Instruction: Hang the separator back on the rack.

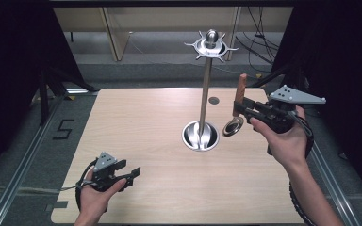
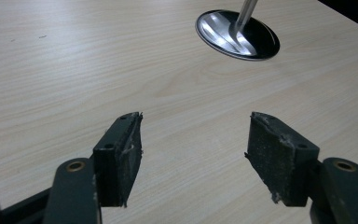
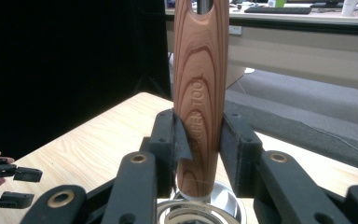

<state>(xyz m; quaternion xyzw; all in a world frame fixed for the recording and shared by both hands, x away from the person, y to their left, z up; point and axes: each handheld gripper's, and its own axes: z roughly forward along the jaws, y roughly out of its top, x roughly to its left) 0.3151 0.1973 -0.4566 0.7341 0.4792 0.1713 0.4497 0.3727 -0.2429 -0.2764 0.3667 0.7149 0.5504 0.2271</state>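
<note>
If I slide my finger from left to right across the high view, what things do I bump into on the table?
Left gripper → round metal base of the hook stand → wooden-handled utensil → right gripper gripping its handle.

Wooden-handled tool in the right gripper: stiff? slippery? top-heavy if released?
Likely rigid: the wooden handle stands straight between the right gripper pads. Its smooth, rounded grain may slip or twist under light grip. The metal ring end hangs low, so it would probably swing or topple if loosened.

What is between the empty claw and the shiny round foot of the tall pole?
Nothing: in the left gripper view, only bare wooden table lies between the open left claw and the stand's round steel base.
</note>
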